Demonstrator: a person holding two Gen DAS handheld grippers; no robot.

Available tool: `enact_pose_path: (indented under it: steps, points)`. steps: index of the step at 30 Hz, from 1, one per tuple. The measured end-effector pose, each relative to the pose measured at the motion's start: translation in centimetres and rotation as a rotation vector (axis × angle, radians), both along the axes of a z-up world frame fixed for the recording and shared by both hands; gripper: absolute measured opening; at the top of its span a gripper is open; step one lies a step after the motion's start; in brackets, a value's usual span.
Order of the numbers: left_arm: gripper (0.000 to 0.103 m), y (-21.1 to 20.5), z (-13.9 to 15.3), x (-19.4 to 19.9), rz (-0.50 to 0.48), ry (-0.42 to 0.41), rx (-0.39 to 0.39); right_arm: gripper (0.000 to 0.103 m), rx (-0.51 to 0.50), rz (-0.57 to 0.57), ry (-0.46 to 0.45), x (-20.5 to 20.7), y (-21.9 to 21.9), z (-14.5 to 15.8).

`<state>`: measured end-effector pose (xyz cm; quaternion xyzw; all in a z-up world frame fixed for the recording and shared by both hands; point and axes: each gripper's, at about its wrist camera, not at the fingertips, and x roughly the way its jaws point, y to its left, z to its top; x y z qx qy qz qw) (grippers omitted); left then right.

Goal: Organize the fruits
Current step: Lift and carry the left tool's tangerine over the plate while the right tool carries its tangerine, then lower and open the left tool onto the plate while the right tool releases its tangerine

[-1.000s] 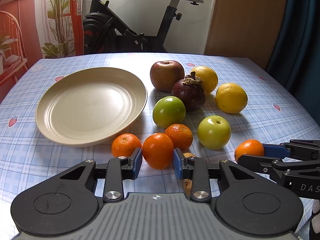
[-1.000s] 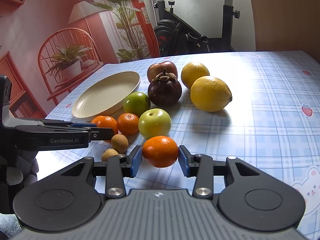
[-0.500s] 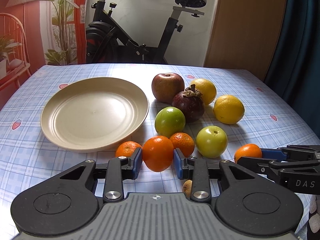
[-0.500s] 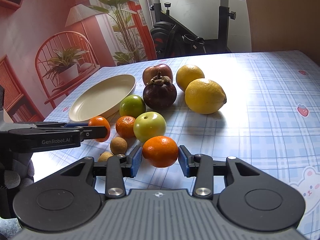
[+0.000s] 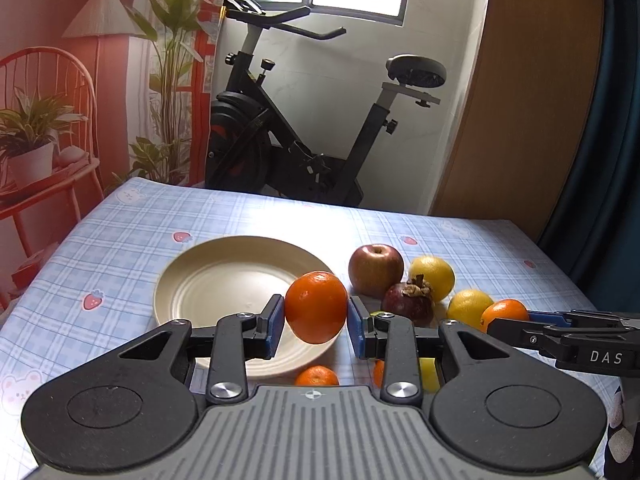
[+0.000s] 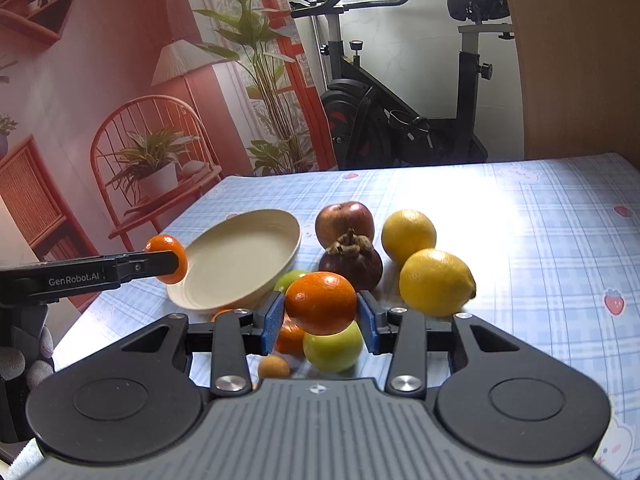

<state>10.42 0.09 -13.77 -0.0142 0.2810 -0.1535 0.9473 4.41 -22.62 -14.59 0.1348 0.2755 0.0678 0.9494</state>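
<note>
Left gripper [image 5: 316, 330]: jaws narrowed onto an orange [image 5: 316, 307], blue pads pressed to both sides, fruit held off the desk [image 5: 120, 240], seen in front of the plate's near rim.

Right gripper [image 6: 321, 322]: jaws narrowed onto a second orange [image 6: 321, 303], pads against both sides, fruit held clear above a green apple [image 6: 333, 348].

Plate [image 5: 224, 280]: cream, round, nothing on it, on the desk left of the fruit group.

Fruit on desk, right of plate: red apple [image 5: 375, 270]; mangosteen [image 5: 408, 300] just in front of it; two lemons [image 5: 432, 276] [image 5: 469, 308] to the right; another green apple [image 6: 294, 280] by the plate's edge; two more oranges [image 5: 317, 376] [image 6: 290, 336] partly hidden by the grippers; one small brown fruit [image 6: 273, 367] nearest the camera.

Desk: blue plaid cloth with strawberry and bear prints.

Background: exercise bike [image 5: 304, 132], red chair [image 6: 152, 160] with potted plant.
</note>
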Motion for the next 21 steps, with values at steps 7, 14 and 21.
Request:
enact_pose_path:
  steps: [7,14,21]
  points:
    - [0.036,3.3,2.6,2.8,0.061,-0.013,-0.037,0.042,-0.018,0.071,-0.012,5.3,2.3,1.5]
    - [0.036,5.4,1.9,7.5,0.074,0.029,0.006,0.042,-0.09,0.132,0.057,12.2,4.8,-0.1]
    - [0.036,7.0,-2.2,11.7,0.06,0.171,-0.032,0.042,-0.193,0.185,0.157,17.8,7.6,-2.7]
